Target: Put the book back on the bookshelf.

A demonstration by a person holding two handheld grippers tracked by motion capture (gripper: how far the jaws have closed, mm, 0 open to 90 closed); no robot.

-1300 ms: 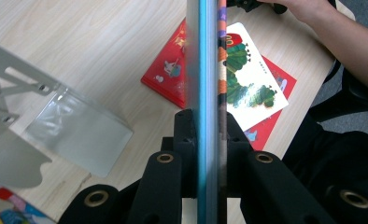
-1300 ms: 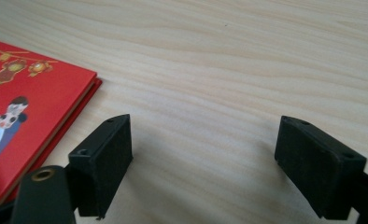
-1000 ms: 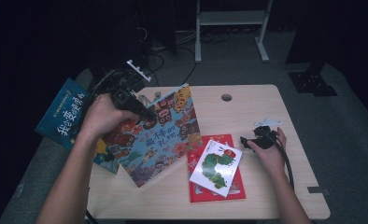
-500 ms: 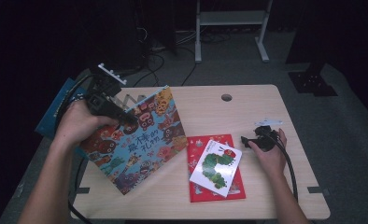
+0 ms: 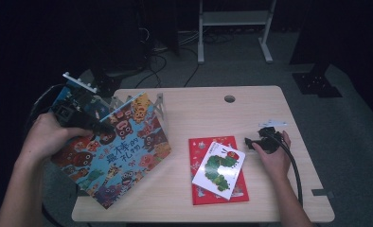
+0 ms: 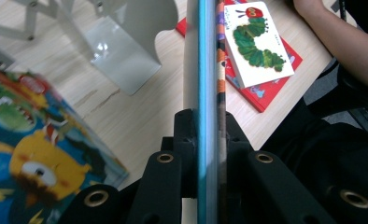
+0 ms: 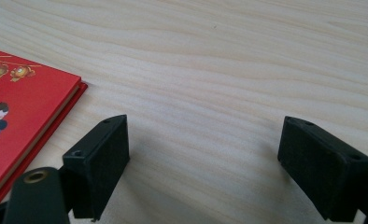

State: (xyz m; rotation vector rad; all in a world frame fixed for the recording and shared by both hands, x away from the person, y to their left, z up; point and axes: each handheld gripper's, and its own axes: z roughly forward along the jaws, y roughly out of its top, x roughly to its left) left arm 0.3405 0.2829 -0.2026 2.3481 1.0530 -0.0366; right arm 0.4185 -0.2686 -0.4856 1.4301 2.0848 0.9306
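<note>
My left gripper (image 5: 83, 120) is shut on the top edge of a large blue picture book with cartoon monsters (image 5: 128, 151), held tilted over the table's left part. In the left gripper view the book (image 6: 206, 56) runs edge-on between the jaws of that gripper (image 6: 208, 121). A second monster picture book (image 6: 28, 140) lies lower at the left. My right gripper (image 5: 259, 142) rests on the table with its jaws wide open; the right gripper view shows only bare wood between the jaws of this gripper (image 7: 203, 165). A white caterpillar book (image 5: 220, 168) lies on a red book (image 5: 201, 147).
A grey metal bookend (image 5: 159, 106) stands behind the held book; the same bookend (image 6: 121, 51) appears in the left gripper view. The wooden table (image 5: 208, 113) has a cable hole (image 5: 229, 99) near its far edge. The red book's corner (image 7: 18, 112) lies left of the right jaws.
The left hand has carried the monster book leftward from the table's middle toward its left edge. The right hand and the two books beside it have stayed put.
</note>
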